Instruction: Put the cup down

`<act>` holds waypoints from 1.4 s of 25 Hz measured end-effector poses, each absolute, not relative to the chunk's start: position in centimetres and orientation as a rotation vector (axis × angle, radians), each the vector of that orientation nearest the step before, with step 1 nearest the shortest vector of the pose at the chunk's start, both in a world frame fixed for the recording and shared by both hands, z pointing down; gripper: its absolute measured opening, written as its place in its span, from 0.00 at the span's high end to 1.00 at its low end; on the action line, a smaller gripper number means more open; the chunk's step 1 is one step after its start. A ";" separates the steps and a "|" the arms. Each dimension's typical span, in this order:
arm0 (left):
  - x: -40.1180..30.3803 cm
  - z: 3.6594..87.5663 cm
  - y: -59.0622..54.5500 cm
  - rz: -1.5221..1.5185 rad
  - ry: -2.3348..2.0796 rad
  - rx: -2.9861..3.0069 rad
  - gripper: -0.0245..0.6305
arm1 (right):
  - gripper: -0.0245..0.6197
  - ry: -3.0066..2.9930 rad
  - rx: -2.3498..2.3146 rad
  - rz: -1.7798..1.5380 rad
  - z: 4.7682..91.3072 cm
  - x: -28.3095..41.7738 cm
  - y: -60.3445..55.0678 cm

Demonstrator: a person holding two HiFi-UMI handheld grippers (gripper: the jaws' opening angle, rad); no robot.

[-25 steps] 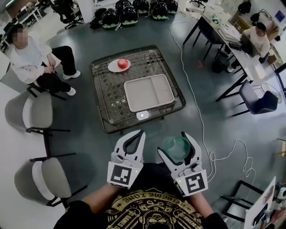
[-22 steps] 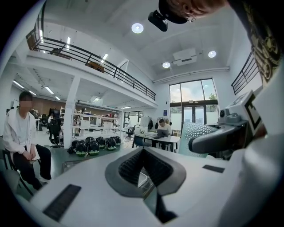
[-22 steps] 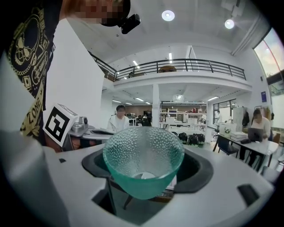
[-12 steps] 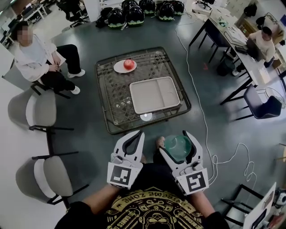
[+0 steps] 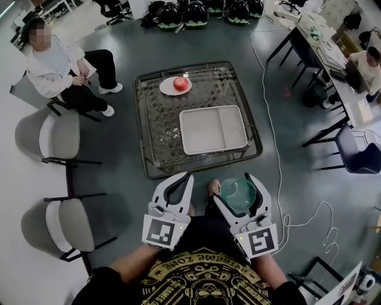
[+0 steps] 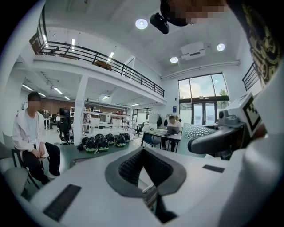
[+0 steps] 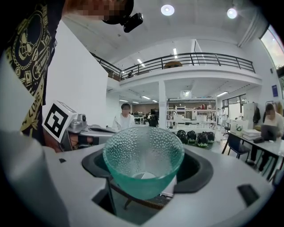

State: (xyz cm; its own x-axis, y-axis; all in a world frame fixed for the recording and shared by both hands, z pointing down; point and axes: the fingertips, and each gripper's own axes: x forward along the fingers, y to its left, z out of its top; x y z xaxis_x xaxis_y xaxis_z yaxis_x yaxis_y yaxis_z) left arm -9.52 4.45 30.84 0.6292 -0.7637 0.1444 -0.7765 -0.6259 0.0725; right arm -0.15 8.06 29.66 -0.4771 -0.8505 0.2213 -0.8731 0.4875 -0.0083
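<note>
A green dimpled glass cup (image 5: 237, 194) (image 7: 143, 164) sits upright between the jaws of my right gripper (image 5: 239, 190) (image 7: 144, 170), which is shut on it. It hangs above the floor, short of the near edge of the low glass-topped table (image 5: 149, 128). My left gripper (image 5: 177, 186) (image 6: 143, 165) is beside it at the left, shut with nothing in it. On the table lie a white two-part tray (image 5: 213, 129) and a white plate (image 5: 168, 89) with a red apple (image 5: 180, 83).
A seated person (image 5: 65, 68) is at the far left of the table. Two grey chairs (image 5: 53, 137) stand at the left. A white cable (image 5: 268, 119) runs along the floor on the right. Desks (image 5: 333, 59) stand at the right, helmets (image 5: 196, 12) at the back.
The view has shifted, so the table now sits further right and slightly nearer in the head view. Both grippers keep their pose, the right one still on the cup.
</note>
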 end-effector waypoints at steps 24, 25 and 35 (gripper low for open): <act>-4.8 32.9 -6.6 0.216 -1.612 2.472 0.96 | 0.36 -2.720 1.118 0.195 31.9 3.7 -5.5; -4.8 33.1 -6.7 0.221 -1.627 2.460 0.96 | 0.36 -2.730 1.101 0.192 32.0 3.7 -5.8; -5.3 35.1 -7.7 0.254 -1.678 2.400 0.96 | 0.36 -2.738 1.034 0.208 34.0 3.0 -8.2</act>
